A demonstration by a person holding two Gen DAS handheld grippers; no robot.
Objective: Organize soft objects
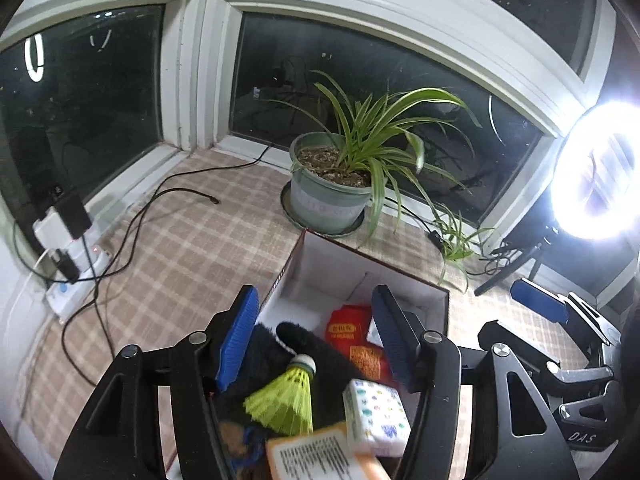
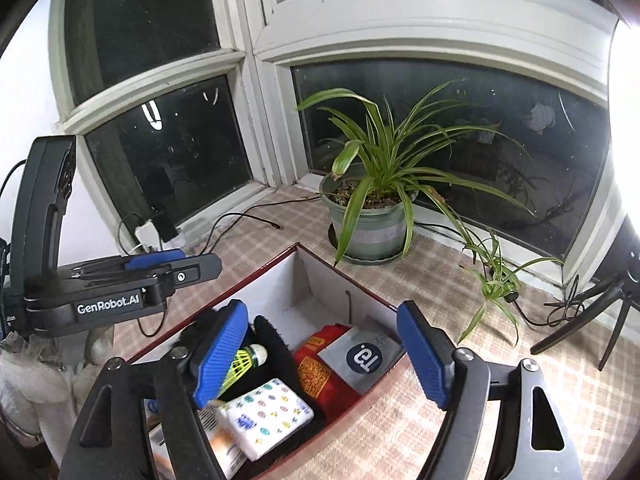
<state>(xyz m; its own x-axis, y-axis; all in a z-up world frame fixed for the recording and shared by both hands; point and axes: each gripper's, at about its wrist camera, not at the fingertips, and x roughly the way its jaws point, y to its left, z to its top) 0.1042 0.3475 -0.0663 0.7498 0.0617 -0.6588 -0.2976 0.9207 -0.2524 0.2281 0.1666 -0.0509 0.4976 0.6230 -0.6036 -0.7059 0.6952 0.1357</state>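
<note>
box (image 2: 372, 300) holding shuttlecock (image 2: 246, 360), tissue pack (image 2: 268, 412)

Your box (image 2: 304, 276) sits on the table (image 2: 460, 412), open at the top. Inside it, the shuttlecock (image 2: 248, 362) lies toward your left, the tissue pack (image 2: 272, 412) nearest you, the red packet (image 2: 320, 376) in the middle and the flat pouch (image 2: 360, 356) at the right wall. Behind the box stands the potted plant (image 2: 372, 220), against the window (image 2: 168, 152). Left of it, cables (image 1: 132, 216) trail across the table to the power strip (image 1: 68, 292) in the far left corner. The tripod (image 2: 592, 312) stands at your right.
</note>
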